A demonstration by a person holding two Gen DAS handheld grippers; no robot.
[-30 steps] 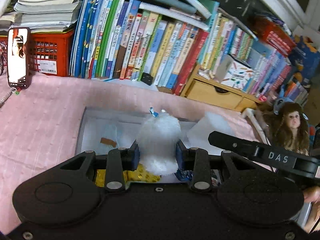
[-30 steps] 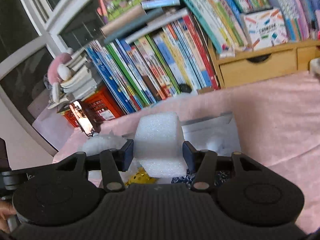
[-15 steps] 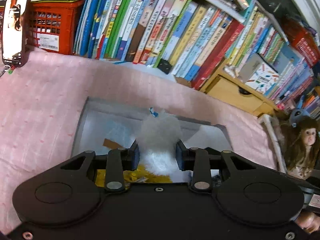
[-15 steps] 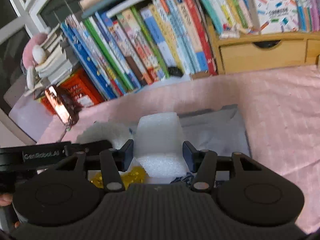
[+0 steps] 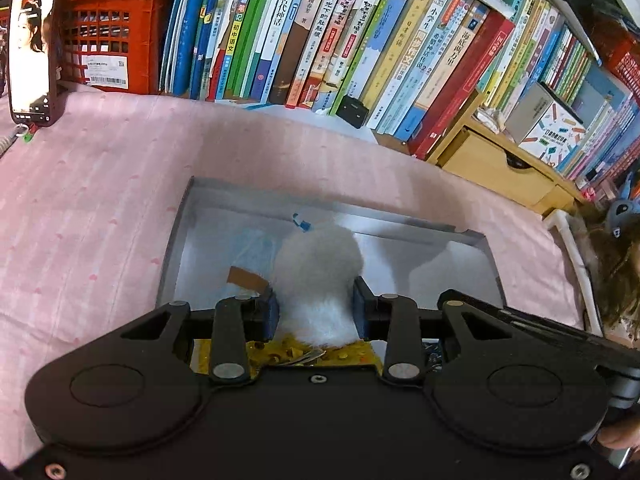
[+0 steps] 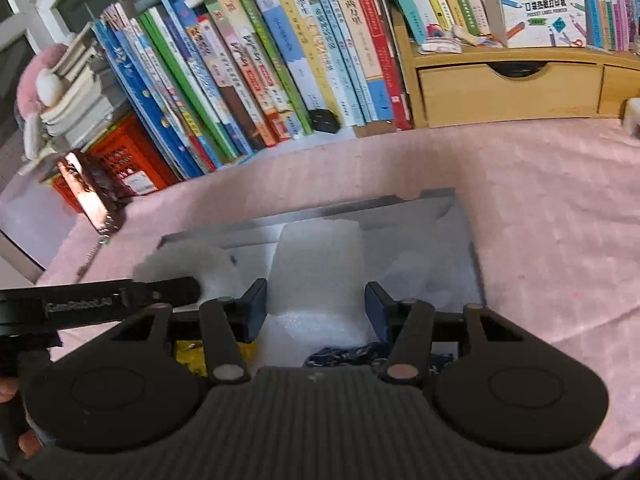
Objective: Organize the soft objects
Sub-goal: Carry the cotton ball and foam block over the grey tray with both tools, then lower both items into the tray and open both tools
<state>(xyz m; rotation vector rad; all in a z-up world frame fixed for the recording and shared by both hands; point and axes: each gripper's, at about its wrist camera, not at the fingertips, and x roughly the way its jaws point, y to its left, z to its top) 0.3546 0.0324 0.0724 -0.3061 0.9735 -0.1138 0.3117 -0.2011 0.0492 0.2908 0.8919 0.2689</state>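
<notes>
Two tools are in view, each closed on a soft object above a shallow grey tray (image 5: 180,240) that lies on a pink cloth (image 5: 100,200).

Left tool (image 5: 314,312): the jaws pinch a white fluffy pompom (image 5: 316,268) at its lower part. The pompom bulges above the fingertips and carries a small blue tag at its top. It hangs over the middle of the tray interior.

Right tool (image 6: 316,308): the jaws grip a white foam block (image 6: 320,264) on both side faces. The block stands upright between the fingers, over the tray (image 6: 464,240). The pompom (image 6: 180,260) shows to the left of the block, blurred.

Tray contents: a yellow patterned item (image 5: 280,354) lies just below the left tool's fingers. A dark blue patterned fabric (image 6: 344,354) lies below the right tool's fingers. A brown strip of tape (image 5: 246,280) sits on the tray floor left of the pompom.

Background: a row of books (image 5: 320,40) leans behind the cloth, with a red crate (image 5: 108,40) and a phone (image 5: 32,52) at the left and a wooden drawer unit (image 6: 508,88) at the right.
</notes>
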